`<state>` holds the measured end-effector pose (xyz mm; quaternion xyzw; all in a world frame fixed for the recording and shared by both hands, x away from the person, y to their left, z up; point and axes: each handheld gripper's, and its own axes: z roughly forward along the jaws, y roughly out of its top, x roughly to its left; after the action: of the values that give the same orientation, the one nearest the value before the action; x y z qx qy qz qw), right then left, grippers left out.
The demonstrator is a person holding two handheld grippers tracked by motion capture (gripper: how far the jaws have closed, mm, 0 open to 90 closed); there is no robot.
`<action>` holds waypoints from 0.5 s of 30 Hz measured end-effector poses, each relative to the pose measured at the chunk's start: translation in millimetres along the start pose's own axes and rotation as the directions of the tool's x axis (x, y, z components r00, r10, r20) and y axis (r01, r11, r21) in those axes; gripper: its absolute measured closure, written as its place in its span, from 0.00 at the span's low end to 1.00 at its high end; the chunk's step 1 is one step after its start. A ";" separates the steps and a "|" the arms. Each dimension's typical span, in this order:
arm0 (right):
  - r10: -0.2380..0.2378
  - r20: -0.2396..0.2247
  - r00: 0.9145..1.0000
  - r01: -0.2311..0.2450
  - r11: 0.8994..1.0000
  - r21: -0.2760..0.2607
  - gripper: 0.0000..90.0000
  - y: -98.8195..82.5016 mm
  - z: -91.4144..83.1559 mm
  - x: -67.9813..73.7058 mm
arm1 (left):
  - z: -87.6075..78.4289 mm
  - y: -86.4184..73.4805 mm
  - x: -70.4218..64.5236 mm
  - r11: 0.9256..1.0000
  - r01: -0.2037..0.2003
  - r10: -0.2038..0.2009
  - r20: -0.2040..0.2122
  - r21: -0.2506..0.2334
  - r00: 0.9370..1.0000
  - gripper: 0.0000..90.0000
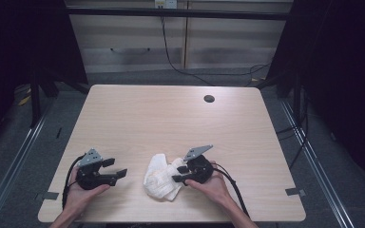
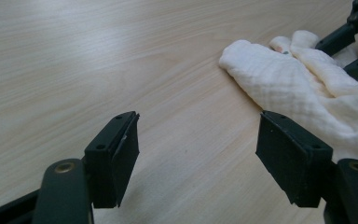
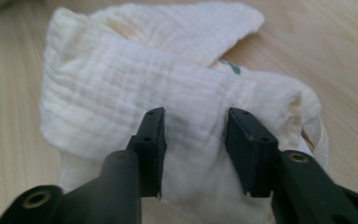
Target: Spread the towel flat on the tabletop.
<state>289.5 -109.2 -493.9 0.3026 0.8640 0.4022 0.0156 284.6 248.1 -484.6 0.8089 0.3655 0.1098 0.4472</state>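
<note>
I'm working a crumpled white cloth (image 1: 161, 178) that is lying bunched near the front edge of the table (image 1: 171, 118), between my two hands. My right gripper (image 1: 179, 174) is reaching over the cloth's right side, and in the right gripper view its jaws are standing apart with a raised fold (image 3: 191, 112) of the fabric between them, the pads not pressing on it. I'm judging that the jaws are straddling the fold either to take a fresh hold there or to let it lie. My right hand (image 1: 211, 183) is resting low on the table, gripper pointing left and level, grey plate up. My left gripper (image 1: 119, 167) is waiting just left of the cloth, jaws wide apart with only bare table between them, pointing right toward the cloth's near edge. My left hand (image 1: 83, 187) is cradling it from beneath, low to the table.
</note>
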 end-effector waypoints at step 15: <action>0.066 0.055 0.996 -0.061 0.994 -0.087 0.66 -7.9 -59.6 -15.8 | 21.4 46.0 -7.6 0.999 -0.052 0.053 0.095 -0.016 0.994 0.51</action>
<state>282.3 -162.4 -462.6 0.3405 0.8350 0.4303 0.0407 312.6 213.8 -458.8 0.8196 0.3217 0.0851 0.4664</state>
